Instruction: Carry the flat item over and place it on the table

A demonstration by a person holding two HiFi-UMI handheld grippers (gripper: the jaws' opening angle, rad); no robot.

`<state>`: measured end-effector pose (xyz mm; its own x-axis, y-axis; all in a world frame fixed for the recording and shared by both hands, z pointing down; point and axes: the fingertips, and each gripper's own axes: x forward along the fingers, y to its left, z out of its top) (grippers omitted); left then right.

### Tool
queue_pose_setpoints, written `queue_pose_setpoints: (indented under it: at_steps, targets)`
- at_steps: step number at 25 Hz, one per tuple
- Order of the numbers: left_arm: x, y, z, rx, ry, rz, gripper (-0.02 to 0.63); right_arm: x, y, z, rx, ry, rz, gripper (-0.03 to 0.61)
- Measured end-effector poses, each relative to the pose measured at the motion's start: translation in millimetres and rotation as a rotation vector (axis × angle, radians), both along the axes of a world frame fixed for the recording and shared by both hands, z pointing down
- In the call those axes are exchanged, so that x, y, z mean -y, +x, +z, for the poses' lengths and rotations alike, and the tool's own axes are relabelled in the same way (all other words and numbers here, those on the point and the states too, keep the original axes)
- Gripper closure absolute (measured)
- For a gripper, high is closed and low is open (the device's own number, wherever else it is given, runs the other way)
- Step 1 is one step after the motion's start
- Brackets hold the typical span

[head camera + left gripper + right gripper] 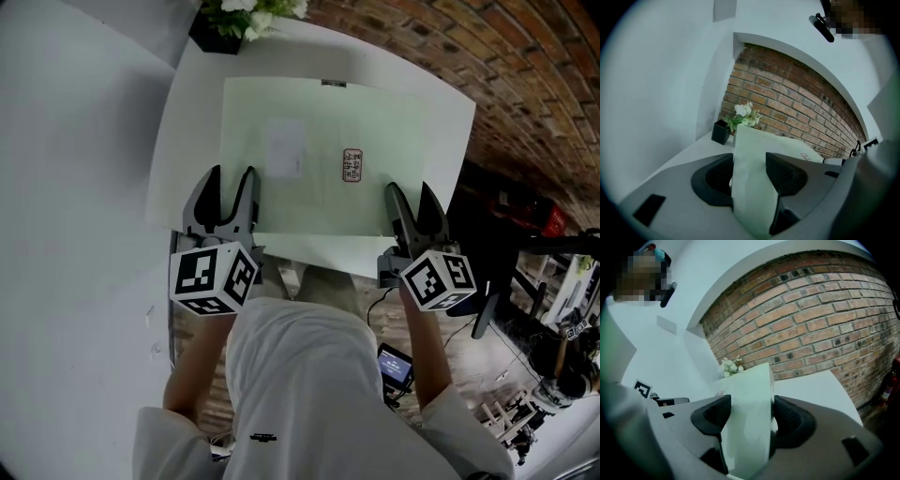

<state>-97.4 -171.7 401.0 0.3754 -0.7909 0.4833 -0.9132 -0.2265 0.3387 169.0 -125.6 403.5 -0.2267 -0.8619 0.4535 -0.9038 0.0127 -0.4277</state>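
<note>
A large pale green flat sheet [328, 159] lies spread over the white table [187, 122], with its near edge overhanging toward me. My left gripper [232, 176] holds the sheet's near left corner and my right gripper [408, 192] its near right corner. In the left gripper view the sheet [750, 187] rises bent between the two dark pads of that gripper [749, 161], touching both. In the right gripper view the sheet [750, 418] fills the gap of the right gripper [750, 404], with both pads against it. A small red-edged label [352, 166] sits on the sheet's top face.
A black pot of white flowers [225, 28] stands at the table's far left corner, also visible as the pot [721, 132]. A brick wall [487, 66] runs behind and to the right of the table. Stands, cables and gear [553, 319] crowd the floor on the right.
</note>
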Motion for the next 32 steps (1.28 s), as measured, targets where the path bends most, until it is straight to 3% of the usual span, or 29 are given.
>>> queue_pose_setpoints:
  at_steps: [13, 32]
  targets:
    - [43.8, 2.6, 71.1, 0.020, -0.046, 0.022, 0.394, 33.5, 2.6, 69.1, 0.010, -0.030, 0.020, 0.281]
    - [106.0, 57.2, 125.7, 0.082, -0.058, 0.119, 0.417, 60.3, 50.6, 131.4, 0.034, -0.073, 0.154, 0.281]
